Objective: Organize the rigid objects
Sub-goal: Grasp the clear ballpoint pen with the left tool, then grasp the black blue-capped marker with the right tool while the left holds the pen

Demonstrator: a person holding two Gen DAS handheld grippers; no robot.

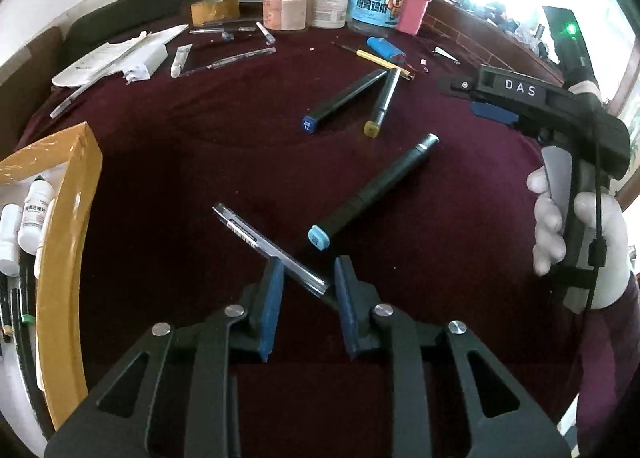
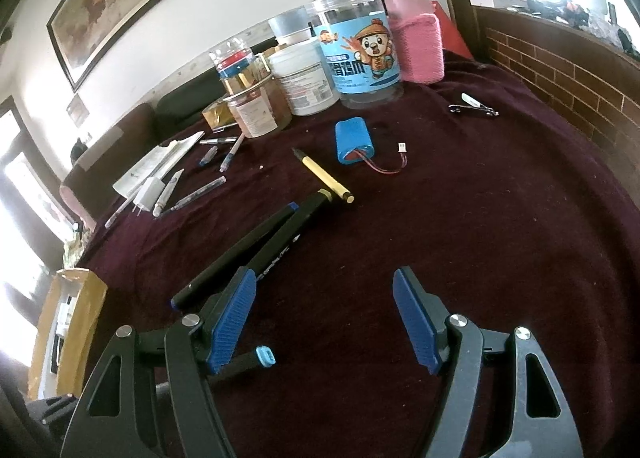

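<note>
A clear pen [image 1: 256,238] lies slantwise between the blue pads of my left gripper [image 1: 308,270]. One pad's tip and the other pad's face press on it, so the gripper is shut on it. Just beyond lies a black marker with a light-blue cap [image 1: 372,190], whose cap [image 2: 265,356] also shows beside my right gripper's finger. Two more black markers [image 1: 344,102] [image 1: 384,102] lie farther back on the maroon cloth. My right gripper [image 2: 324,274] stands open over bare cloth with nothing between its fingers. It is held by a gloved hand [image 1: 560,226].
An open cardboard box [image 1: 68,218] holding white bottles [image 1: 36,214] stands at the left. Jars and tubs [image 2: 360,50] line the back. A yellow pen [image 2: 324,176], a blue battery pack [image 2: 354,140], a nail clipper [image 2: 474,106] and several thin pens [image 1: 224,62] lie scattered. A brick wall [image 2: 560,78] bounds the right.
</note>
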